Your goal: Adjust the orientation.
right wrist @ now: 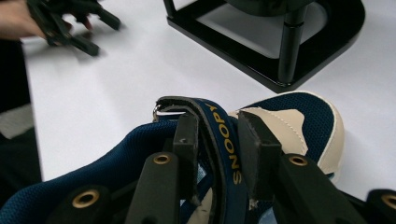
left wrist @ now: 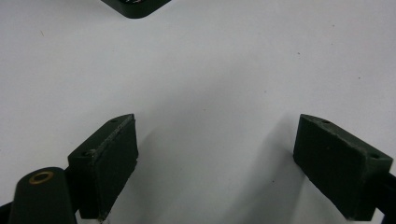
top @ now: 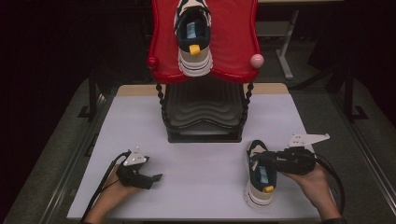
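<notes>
A navy and cream shoe (top: pixel 258 179) lies on the white table (top: pixel 201 186) at the front right, toe toward the rack. My right gripper (top: pixel 259 160) reaches over it from the right. In the right gripper view the jaws stand on either side of the shoe's navy strap (right wrist: pixel 227 142), which is lettered SNOOPY, and my right gripper (right wrist: pixel 215 149) is shut on it. A matching second shoe (top: pixel 194 39) sits on the red top shelf (top: pixel 233 42) of the rack. My left gripper (top: pixel 152 178) rests at the front left, open, with bare table between the jaws of my left gripper (left wrist: pixel 217 123).
The rack's black lower shelf (top: pixel 204 114) and base (right wrist: pixel 280 60) stand at the table's middle back. A pink knob (top: pixel 257 60) and a red knob (top: pixel 152 62) stick out at the red shelf's front corners. The left gripper (right wrist: pixel 70 23) lies across the table.
</notes>
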### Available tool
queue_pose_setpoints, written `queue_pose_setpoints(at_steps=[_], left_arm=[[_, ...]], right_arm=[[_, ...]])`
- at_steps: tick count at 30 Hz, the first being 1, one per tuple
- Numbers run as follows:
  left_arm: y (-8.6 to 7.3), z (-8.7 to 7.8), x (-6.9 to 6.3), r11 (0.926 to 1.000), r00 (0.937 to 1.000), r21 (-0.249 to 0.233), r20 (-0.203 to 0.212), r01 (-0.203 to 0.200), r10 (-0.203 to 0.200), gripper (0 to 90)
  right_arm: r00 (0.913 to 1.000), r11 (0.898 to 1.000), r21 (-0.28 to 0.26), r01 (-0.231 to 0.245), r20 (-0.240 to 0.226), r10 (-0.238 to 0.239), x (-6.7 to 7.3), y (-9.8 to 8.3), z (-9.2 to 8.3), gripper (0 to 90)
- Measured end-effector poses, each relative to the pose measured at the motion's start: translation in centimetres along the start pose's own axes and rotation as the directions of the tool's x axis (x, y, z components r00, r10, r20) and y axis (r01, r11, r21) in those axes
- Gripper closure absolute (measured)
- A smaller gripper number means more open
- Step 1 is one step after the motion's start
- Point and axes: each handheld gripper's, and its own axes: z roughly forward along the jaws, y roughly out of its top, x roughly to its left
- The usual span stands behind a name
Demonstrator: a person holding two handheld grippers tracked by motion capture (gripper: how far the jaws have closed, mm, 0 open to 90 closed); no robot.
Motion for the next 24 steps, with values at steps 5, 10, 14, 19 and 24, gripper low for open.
queue_pose_setpoints(at_steps=[5, 10, 14, 19, 24], left_arm=[[0.0, 0.0, 0.0, 1.0, 1.0, 0.0, 0.0, 0.0, 0.0, 12.8], [0.0, 0.0, 0.0, 1.0, 1.0, 0.0, 0.0, 0.001, -0.001, 12.9], [0.0, 0.0, 0.0, 1.0, 1.0, 0.0, 0.0, 0.001, -0.001, 12.8], [0.0, 0.0, 0.0, 1.0, 1.0, -0.001, 0.0, 0.001, -0.001, 12.9], [0.0, 0.0, 0.0, 1.0, 1.0, 0.0, 0.0, 0.001, -0.001, 12.8]], right_arm=[[1.0, 0.999, -0.034, -0.007, -0.004, 0.006, -0.2, 0.1, -0.7, 71.5], [1.0, 0.997, -0.073, -0.002, -0.01, 0.001, -0.4, 0.8, -1.7, 72.2], [0.9999, 0.993, -0.116, 0.005, -0.01, -0.006, -0.6, 1.7, -2.6, 72.5], [0.9998, 0.986, -0.167, 0.015, -0.01, -0.017, -1.0, 3.3, -3.6, 72.6], [0.9992, 0.979, -0.201, 0.039, 0.008, -0.038, -1.3, 5.4, -5.2, 72.6]])
